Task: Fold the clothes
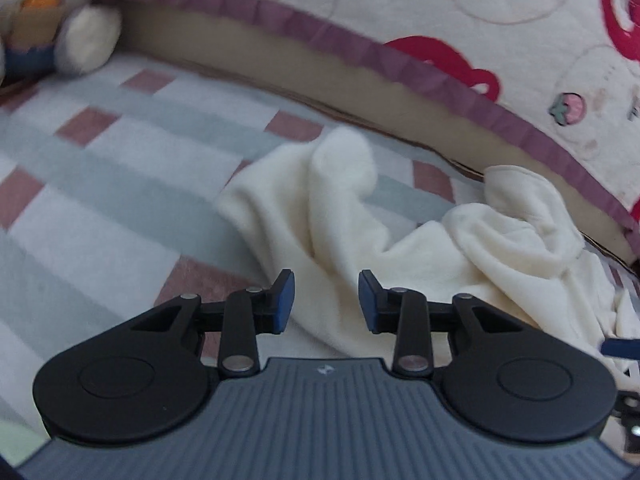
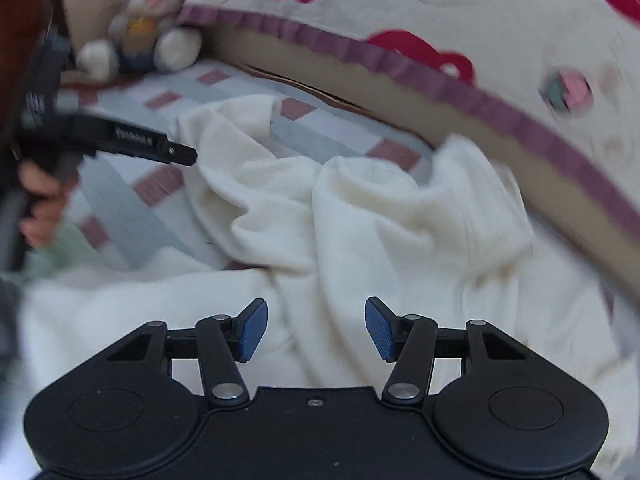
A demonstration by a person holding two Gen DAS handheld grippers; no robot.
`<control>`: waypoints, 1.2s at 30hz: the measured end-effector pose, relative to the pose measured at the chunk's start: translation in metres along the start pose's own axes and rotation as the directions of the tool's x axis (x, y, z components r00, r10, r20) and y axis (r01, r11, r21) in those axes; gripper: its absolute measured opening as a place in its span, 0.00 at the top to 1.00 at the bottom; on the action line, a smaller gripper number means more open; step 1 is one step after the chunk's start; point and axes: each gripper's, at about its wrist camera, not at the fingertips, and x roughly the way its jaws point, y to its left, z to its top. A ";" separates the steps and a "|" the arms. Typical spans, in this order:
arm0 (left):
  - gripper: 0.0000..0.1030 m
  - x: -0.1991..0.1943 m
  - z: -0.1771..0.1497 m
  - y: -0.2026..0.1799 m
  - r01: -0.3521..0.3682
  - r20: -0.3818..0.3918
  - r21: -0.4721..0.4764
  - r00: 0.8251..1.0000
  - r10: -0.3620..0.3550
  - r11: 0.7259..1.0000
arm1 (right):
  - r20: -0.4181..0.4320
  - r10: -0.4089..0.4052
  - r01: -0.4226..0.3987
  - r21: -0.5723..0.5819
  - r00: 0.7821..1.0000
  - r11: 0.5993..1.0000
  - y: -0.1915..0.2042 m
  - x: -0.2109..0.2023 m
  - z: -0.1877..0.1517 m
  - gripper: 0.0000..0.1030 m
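Observation:
A cream fleece garment (image 1: 360, 216) lies crumpled on the checked bed sheet (image 1: 100, 184). My left gripper (image 1: 326, 300) hovers open just above its near fold, nothing between the blue pads. In the right wrist view the same garment (image 2: 360, 216) spreads across the middle, bunched in thick folds. My right gripper (image 2: 316, 330) is open over its near part, empty. The left gripper (image 2: 176, 154) shows side-on at the left of that view, held by a hand (image 2: 40, 196).
A padded bed rail (image 1: 360, 92) with a purple frilled trim and a cream cover with red prints curves along the far side. A grey plush rabbit (image 2: 148, 20) sits in the far left corner. A blue tip (image 1: 622, 347) pokes in at the right edge.

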 end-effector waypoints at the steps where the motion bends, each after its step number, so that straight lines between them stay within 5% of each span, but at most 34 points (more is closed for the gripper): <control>1: 0.67 0.001 -0.001 0.002 -0.006 0.002 -0.001 1.000 0.006 1.000 | -0.001 -0.009 0.009 0.041 1.000 0.999 -0.011 0.011 0.001 0.50; 2: 0.67 -0.001 -0.002 0.003 -0.014 0.009 0.007 1.000 0.013 1.000 | -0.003 0.001 -0.001 0.118 1.000 0.993 -0.027 0.018 0.001 0.61; 3: 0.67 -0.002 -0.003 0.005 -0.021 0.015 0.015 1.000 0.021 1.000 | 0.001 0.021 -0.021 0.201 1.000 0.979 -0.044 0.022 0.000 0.94; 5: 0.66 -0.004 -0.003 0.008 -0.029 0.025 0.022 0.999 0.029 0.999 | 0.018 0.009 -0.014 0.309 1.000 0.951 -0.072 0.025 -0.001 0.94; 11: 0.60 0.026 0.002 0.007 0.076 -0.004 -0.099 0.997 -0.077 0.992 | 0.045 -0.275 0.249 0.304 0.960 0.920 -0.102 -0.001 -0.012 0.95; 17: 0.51 0.054 0.000 0.004 0.166 -0.028 -0.222 0.984 -0.177 0.961 | -0.019 -0.341 0.328 0.327 0.940 0.886 -0.118 -0.012 -0.035 0.95; 23: 0.54 0.069 -0.016 0.004 0.190 -0.082 -0.304 0.971 -0.224 0.934 | 0.024 -0.236 0.204 0.422 0.971 0.884 -0.121 -0.023 -0.040 0.95; 26: 0.93 0.071 -0.017 0.003 0.197 -0.074 -0.281 0.971 -0.226 0.939 | 0.060 -0.204 0.169 0.365 0.977 0.916 -0.107 -0.030 -0.037 0.89; 29: 0.93 0.069 -0.014 -0.001 0.195 -0.048 -0.257 0.976 -0.214 0.946 | 0.065 -0.184 0.152 0.333 0.981 0.931 -0.102 -0.028 -0.038 0.79; 31: 0.93 0.067 -0.012 -0.003 0.184 -0.043 -0.242 0.979 -0.200 0.953 | 0.060 -0.181 0.150 0.341 0.982 0.928 -0.102 -0.024 -0.041 0.62; 36: 0.93 0.062 -0.007 -0.002 0.185 -0.046 -0.226 0.979 -0.201 0.956 | 0.015 -0.180 0.156 0.434 0.984 0.887 -0.113 -0.013 -0.052 0.61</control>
